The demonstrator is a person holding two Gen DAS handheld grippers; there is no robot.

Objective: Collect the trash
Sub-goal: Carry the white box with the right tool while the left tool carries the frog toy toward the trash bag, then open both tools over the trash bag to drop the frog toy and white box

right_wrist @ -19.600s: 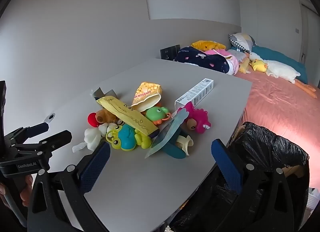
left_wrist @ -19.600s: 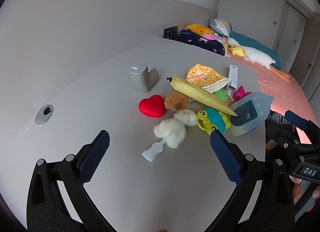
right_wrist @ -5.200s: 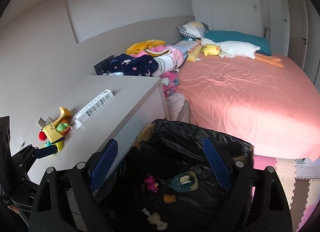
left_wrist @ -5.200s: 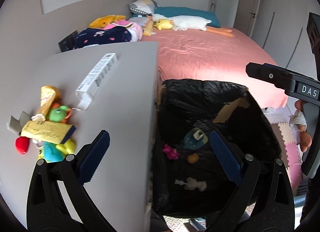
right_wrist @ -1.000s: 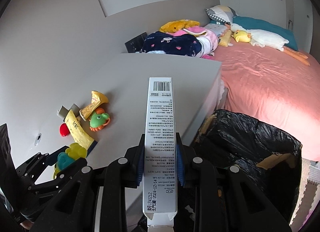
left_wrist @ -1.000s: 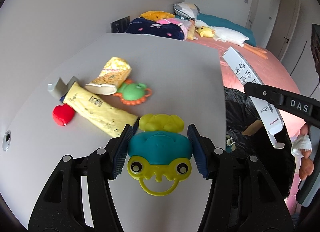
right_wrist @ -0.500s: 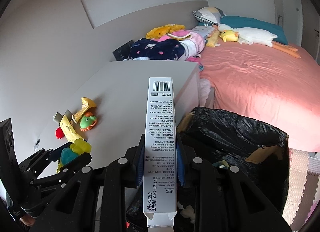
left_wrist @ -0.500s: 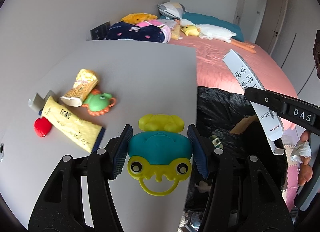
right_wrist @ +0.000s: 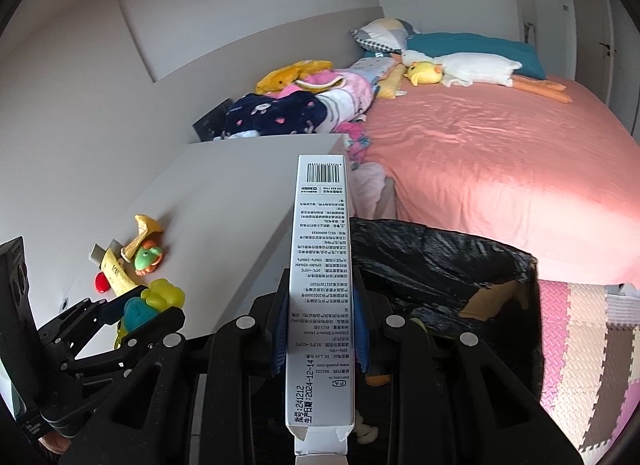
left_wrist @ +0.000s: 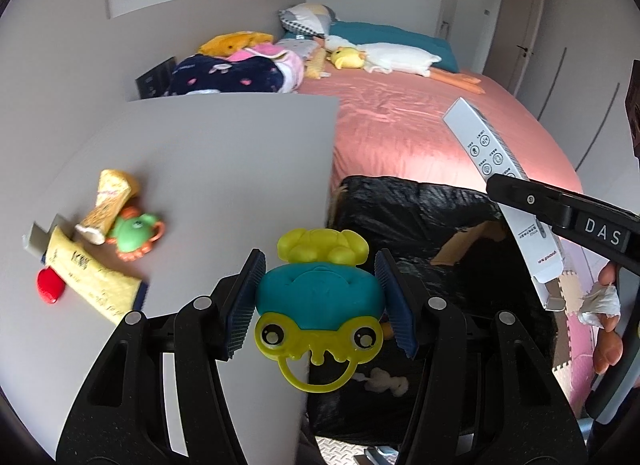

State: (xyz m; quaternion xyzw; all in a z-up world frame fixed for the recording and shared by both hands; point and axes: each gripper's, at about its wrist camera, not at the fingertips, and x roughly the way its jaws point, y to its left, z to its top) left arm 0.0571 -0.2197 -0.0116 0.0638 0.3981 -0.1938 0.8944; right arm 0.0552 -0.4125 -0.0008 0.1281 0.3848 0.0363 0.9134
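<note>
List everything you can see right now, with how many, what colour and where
Frog toy: 1, teal and yellow, in left gripper.
Long box: 1, white, in right gripper.
Bin: 1, black-lined, beside table.
Table: 1, grey.
Yellow packet: 1, on table.
Snack bag: 1, yellow.
Green toy: 1.
Red heart: 1.
Bed: 1, pink.
Left gripper: shut on frog.
Right gripper: shut on box.

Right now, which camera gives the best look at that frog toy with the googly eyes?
The left wrist view: the frog toy fills its centre, face showing, clamped in the left gripper. The right wrist view shows it only small, side-on and partly hidden by that gripper.
</note>
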